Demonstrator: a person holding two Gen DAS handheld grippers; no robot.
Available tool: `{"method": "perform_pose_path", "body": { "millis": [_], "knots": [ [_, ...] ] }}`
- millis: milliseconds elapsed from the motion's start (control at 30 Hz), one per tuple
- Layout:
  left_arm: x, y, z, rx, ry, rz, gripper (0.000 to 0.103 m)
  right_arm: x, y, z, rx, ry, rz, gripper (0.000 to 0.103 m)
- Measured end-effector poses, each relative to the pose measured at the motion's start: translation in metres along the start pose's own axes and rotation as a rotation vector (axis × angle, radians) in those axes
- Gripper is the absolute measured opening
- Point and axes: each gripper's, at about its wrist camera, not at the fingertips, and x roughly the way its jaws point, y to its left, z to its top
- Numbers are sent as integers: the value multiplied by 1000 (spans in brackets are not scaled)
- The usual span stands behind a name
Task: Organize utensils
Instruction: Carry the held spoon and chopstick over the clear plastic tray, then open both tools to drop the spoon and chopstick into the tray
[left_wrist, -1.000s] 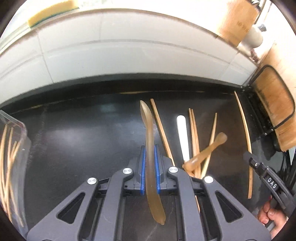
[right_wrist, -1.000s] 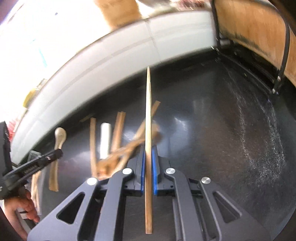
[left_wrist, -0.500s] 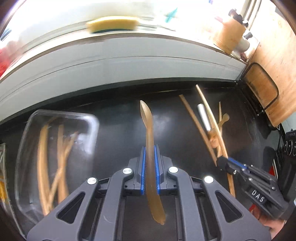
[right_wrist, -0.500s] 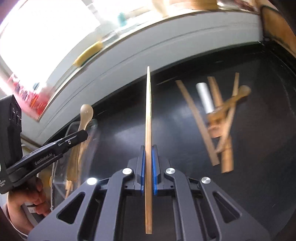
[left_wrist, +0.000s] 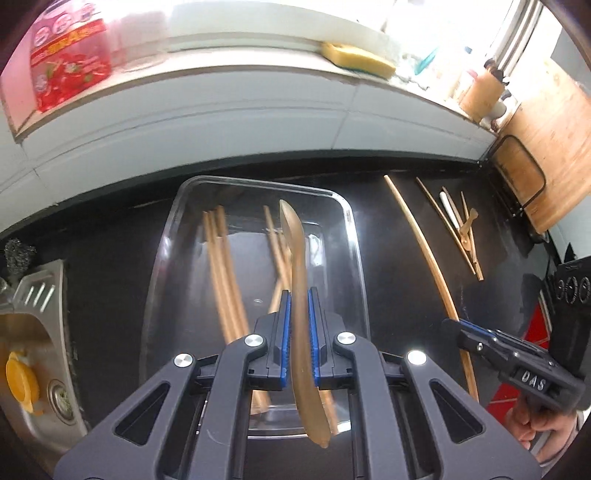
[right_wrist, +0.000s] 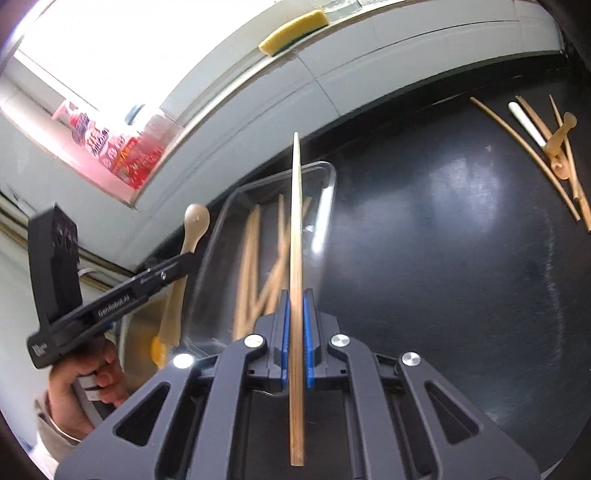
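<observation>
Two utensils are held at this moment, one in each tool. The left gripper is closed down to the width of a wooden spoon, which is pinched along its handle between the blue pads; the bowl end is seen toward the centre of the frame, above the clear tray. The right gripper is likewise closed to a narrow slit on a single chopstick, gripped near its lower third, its tip reaching the upper middle of the frame over the tray's near corner.

Several chopsticks are already seen lying lengthwise in the tray. More utensils remain on the dark counter at the upper right of both views, well apart from the tray, including a small wooden spoon and a white piece.

Both held pieces are judged to be light, stiff and smooth, so little force is needed, though a thin stick may pivot or slide between flat pads. A hold near the middle of the length would be steadier. Neither is likely to be damaged by a short drop into the tray.
</observation>
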Motion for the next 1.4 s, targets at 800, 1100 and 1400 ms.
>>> {"method": "perform_pose_path", "body": {
  "millis": [800,1100,1400],
  "knots": [
    [20,45,-3,-19,73,-73,8,36,54,-14,-22,37,-71,7],
    [17,48,-1,-31,61,-42,8,46,56,-13,-35,45,-93,7],
    [17,51,-1,-12,56,31,8,63,65,-11,-92,70,-143,7]
  ]
}}
